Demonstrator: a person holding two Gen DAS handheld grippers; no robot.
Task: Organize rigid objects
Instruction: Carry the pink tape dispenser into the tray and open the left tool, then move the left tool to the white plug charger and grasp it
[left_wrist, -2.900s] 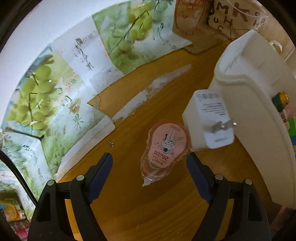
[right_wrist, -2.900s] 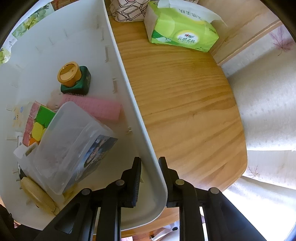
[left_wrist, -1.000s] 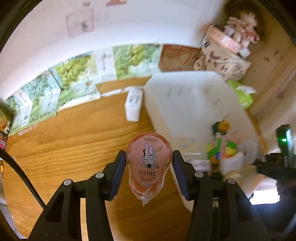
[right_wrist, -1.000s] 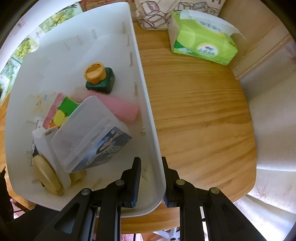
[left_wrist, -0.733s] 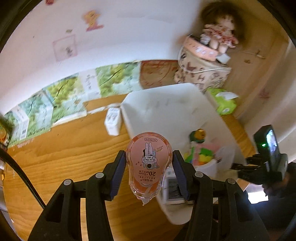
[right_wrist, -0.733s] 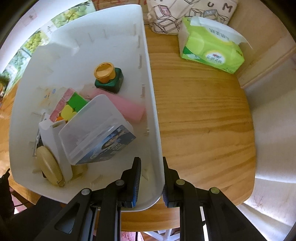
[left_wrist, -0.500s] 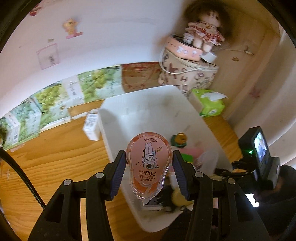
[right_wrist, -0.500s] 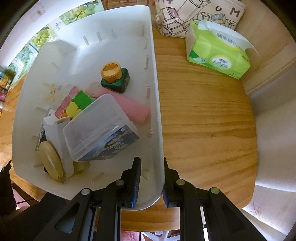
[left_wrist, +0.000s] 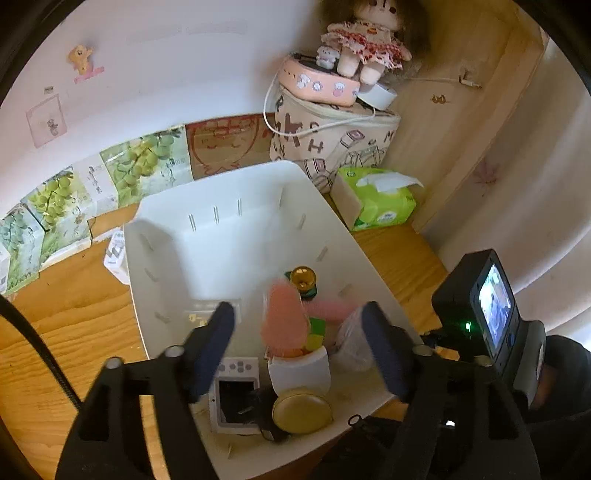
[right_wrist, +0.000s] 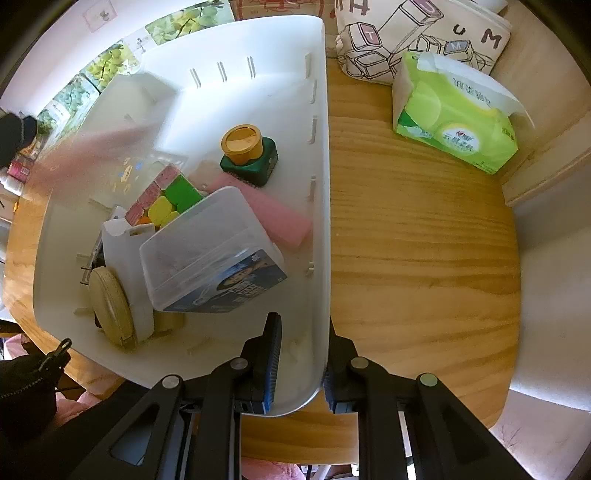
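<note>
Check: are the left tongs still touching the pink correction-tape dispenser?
Apart. The left wrist view shows the left tongs, having just opened, with a gap on both sides of the blurred pink correction-tape dispenser above the white plastic bin.

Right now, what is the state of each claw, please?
Left claw: just opened, the blurred pink tape dispenser dropping free.
Right claw: shut on the white bin wall.

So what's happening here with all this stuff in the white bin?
A person is tidying small items into a white bin with two hand-held grippers. The left gripper has just been opening over the bin, and the pink tape dispenser, a blur between its jaws, looks released. The right gripper is clamped on the bin's wall.
</note>
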